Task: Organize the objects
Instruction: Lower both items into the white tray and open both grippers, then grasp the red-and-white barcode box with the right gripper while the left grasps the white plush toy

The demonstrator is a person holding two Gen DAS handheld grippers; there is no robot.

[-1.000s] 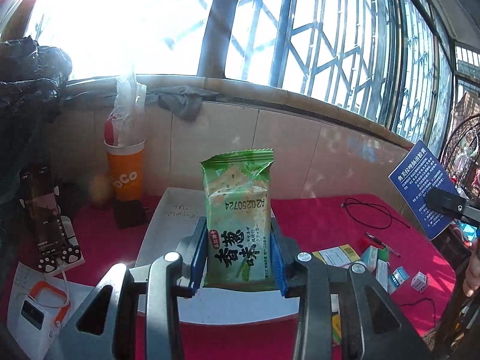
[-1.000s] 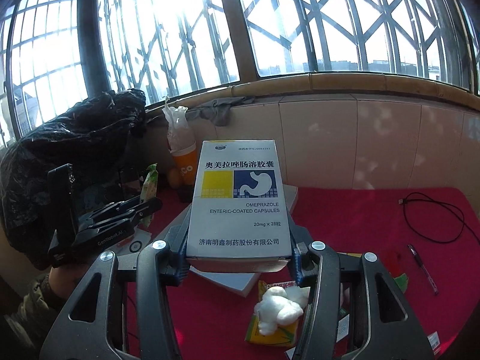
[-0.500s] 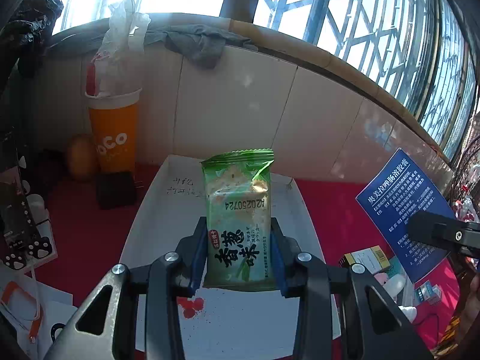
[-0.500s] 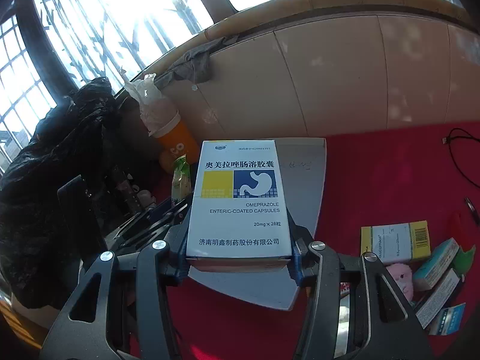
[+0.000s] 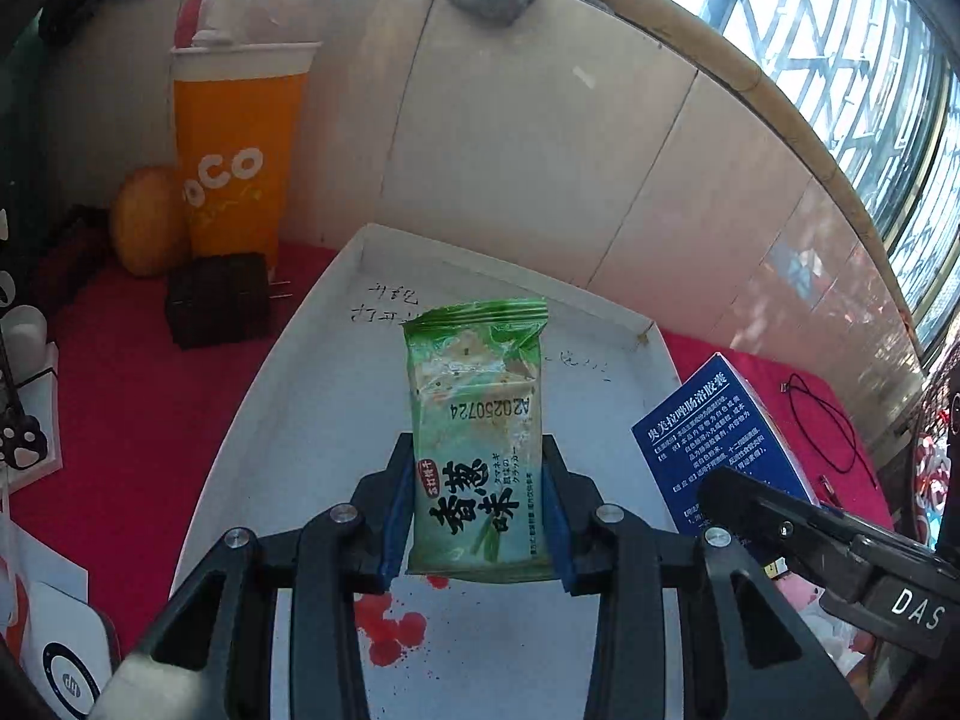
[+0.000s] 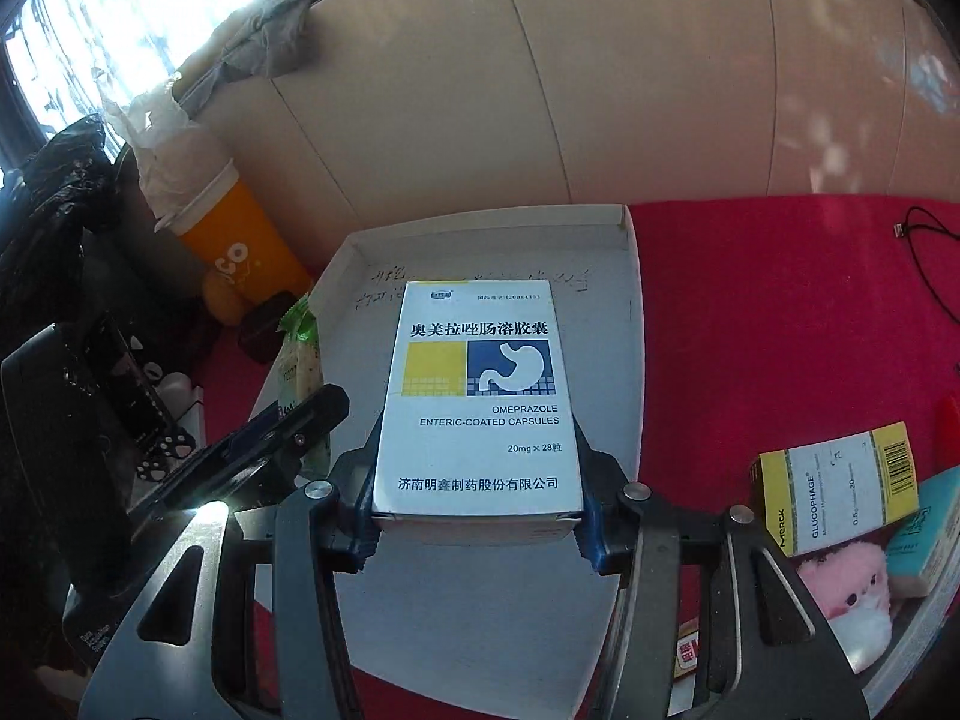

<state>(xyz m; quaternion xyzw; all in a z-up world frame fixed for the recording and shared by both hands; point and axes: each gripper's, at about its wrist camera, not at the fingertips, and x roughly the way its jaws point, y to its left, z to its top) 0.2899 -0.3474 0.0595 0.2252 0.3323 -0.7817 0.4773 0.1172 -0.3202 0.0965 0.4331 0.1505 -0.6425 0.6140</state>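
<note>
My left gripper [image 5: 478, 516] pinches a crinkly green foil cracker packet [image 5: 477, 420], its blue pads pressing both long edges of the lower half while the sealed, serrated top stands upright beyond my fingertips. My right gripper [image 6: 477, 516] clamps a stiff, glossy white cardboard medicine box [image 6: 480, 396] by its two sides near the bottom, its flat printed face turned toward the camera. Both items hang over a shallow white tray [image 5: 312, 396] with a low folded rim, lying on the red cloth [image 6: 750, 324]. The tray's smooth floor carries scribbled handwriting near its far edge and red splotches [image 5: 390, 630] near me; I see nothing lying inside it. Right of the tray on the cloth lie a yellow-and-white carton [image 6: 840, 486] and a fuzzy pink plush [image 6: 846, 594]. An orange paper cup [image 5: 234, 156] stands beyond the tray's left corner.
</note>
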